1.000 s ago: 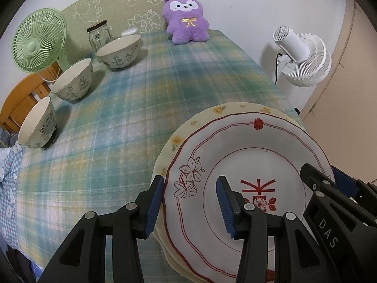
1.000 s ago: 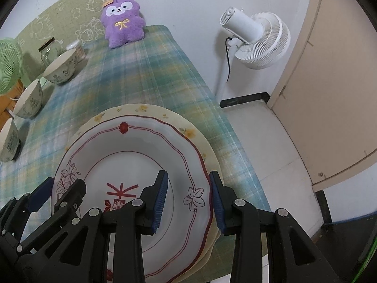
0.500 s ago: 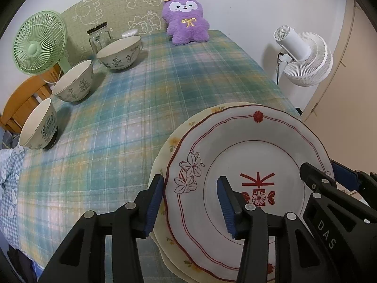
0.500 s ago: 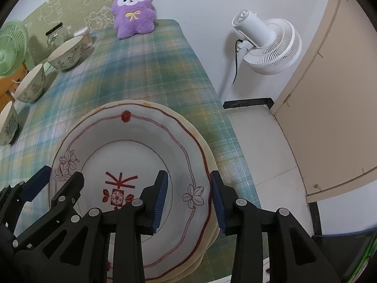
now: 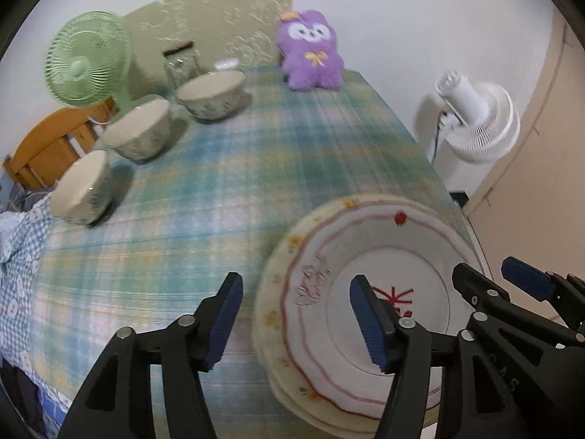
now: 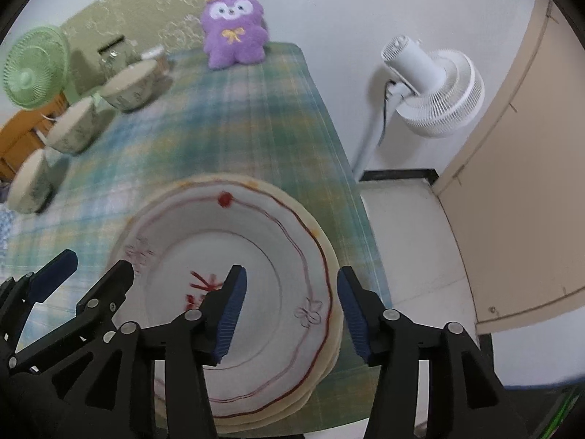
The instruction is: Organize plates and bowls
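Left wrist view
Pose: left gripper (image 5: 295,314) pitched steeply down over near-right part of table (image 5: 234,168); frame motion-blurred.
Jaws: opening, pads clear of the rim; nothing gripped, released.
Between fingers: left rim of red-trimmed plate (image 5: 369,292); one blue pad outside the rim over the cloth, the other above the plate's well.
Plate stack: red-trimmed plate on top of cream floral plate (image 5: 272,314), at table's near right corner.
Other tool: right gripper (image 5: 491,278) at right edge, over plate's far rim.
Bowls: three bowls (image 5: 139,135) in a row along left side, upright, apart from each other, well apart from plates.
Background: green fan (image 5: 86,62), glass jar (image 5: 181,60), purple plush (image 5: 314,55), white fan (image 5: 479,117).

Right wrist view
Pose: right gripper (image 6: 290,303) angled steeply down at stack's right side.
Jaws: opening, spread either side of plate's right rim, not pressing; empty, let go.
Plate stack: red-trimmed plate (image 6: 234,278) flat on cream plate (image 6: 334,344), near table's right edge.
Other tool: left gripper (image 6: 89,269) at lower left, straddling plate's left rim.
Bowls: row (image 6: 128,86) at far left.
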Tool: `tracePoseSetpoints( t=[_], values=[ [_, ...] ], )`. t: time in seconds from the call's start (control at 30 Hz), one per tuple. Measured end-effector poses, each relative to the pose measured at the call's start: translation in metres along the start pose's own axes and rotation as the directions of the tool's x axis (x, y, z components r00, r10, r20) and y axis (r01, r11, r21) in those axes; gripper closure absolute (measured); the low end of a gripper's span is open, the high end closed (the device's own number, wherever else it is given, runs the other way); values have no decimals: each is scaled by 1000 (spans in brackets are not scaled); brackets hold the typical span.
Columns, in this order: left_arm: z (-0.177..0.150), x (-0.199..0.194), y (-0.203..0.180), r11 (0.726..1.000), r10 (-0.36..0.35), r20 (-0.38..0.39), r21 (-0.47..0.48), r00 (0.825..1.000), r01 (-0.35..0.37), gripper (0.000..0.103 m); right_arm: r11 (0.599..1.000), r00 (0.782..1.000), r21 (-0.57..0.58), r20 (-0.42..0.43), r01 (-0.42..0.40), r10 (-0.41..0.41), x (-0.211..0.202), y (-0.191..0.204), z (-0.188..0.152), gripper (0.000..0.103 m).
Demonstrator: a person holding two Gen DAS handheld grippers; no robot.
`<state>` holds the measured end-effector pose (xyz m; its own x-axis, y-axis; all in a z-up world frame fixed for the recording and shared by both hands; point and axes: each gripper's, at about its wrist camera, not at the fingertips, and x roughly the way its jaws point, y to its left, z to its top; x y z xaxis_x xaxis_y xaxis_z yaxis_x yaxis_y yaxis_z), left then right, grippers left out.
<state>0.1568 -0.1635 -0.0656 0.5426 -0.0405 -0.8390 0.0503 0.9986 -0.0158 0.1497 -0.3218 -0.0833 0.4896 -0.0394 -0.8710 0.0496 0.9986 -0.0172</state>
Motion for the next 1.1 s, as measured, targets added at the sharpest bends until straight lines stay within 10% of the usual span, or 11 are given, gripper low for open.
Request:
tracePoseSetpoints(
  t=[0.2,1.1],
  values=[
    [13,-33,27,998,26,57,-67,998,-22,24,999,999,-6,27,-35,35,-26,14,16,42],
    [62,-50,198,998,59,108,-30,992,-56,24,997,991,39,114,-73,68,-70,195,61,42]
  ],
)
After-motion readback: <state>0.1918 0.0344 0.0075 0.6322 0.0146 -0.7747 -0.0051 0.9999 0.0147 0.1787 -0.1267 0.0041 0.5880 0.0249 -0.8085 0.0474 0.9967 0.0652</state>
